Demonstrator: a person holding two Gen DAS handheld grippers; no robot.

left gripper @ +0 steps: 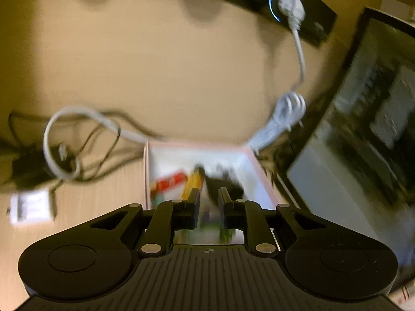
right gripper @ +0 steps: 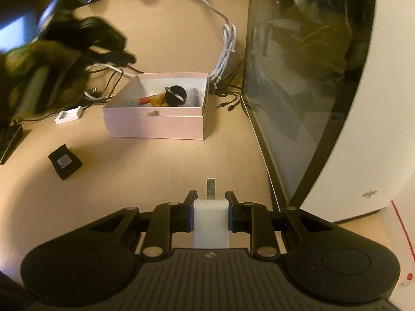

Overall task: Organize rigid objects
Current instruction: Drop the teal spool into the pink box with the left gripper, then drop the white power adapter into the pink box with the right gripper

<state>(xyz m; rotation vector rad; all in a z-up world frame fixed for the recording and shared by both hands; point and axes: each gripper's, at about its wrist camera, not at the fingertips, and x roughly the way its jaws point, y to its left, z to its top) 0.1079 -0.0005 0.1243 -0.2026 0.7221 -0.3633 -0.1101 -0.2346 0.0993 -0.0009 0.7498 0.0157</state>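
My right gripper is shut on a white charger plug, whose metal prong sticks out forward, low over the wooden desk. Ahead stands an open pink box holding a black round object and a red and yellow tube. In the blurred left wrist view my left gripper hangs over the same pink box, its jaws almost together with nothing between them. From the right wrist view the left gripper is a dark blur above the box's left back corner.
A small black object and a white adapter lie left of the box. A bundled white cable and thin dark wires run behind it. A computer case with a glass panel walls off the right. A keyboard edge shows far left.
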